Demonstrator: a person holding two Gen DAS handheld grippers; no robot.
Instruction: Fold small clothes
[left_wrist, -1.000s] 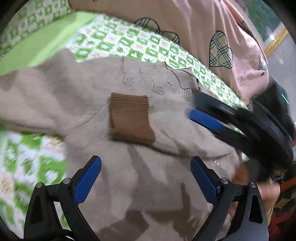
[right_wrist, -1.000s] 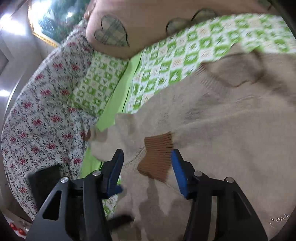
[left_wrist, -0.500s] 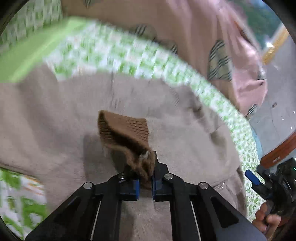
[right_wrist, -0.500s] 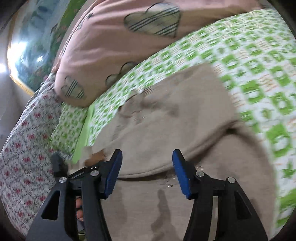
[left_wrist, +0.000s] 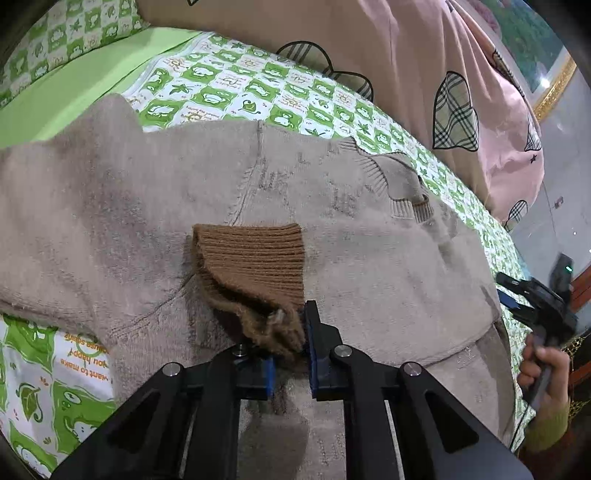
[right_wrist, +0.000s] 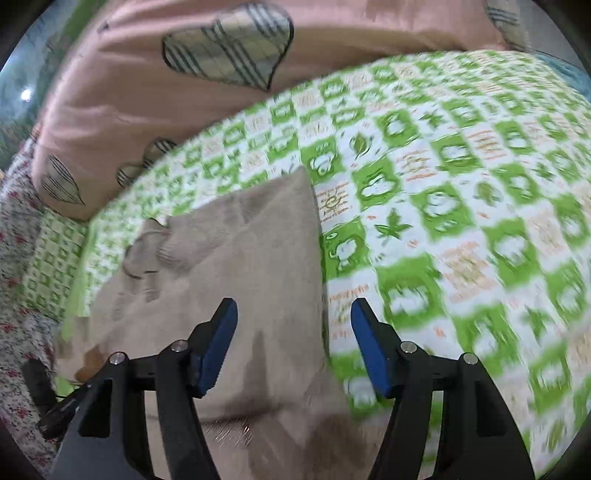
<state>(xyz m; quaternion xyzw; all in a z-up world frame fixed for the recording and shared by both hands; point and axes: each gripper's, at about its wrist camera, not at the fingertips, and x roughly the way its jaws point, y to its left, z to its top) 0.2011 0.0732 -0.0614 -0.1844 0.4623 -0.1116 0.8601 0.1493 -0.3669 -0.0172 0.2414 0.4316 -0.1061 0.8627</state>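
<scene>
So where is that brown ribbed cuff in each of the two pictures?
Left wrist view: the brown ribbed cuff lies at centre on the beige sweater; its lower corner is pinched in the left claw.
Right wrist view: not clearly visible.
Shared landmark: the sweater's ribbed neckline, at upper right there, middle left here.

A bedsheet (left_wrist: 236, 92) printed in green and white checks with leaves and small cartoon figures is spread across the bed. A plain light-green strip (left_wrist: 74, 88) is seen along its upper left part. A pink quilt (left_wrist: 424, 74) with plaid heart patches is heaped along the far edge. A white cloth with small red flowers (right_wrist: 22, 332) is seen at the left. A gold-framed picture (left_wrist: 546, 74) is partly visible behind.
</scene>
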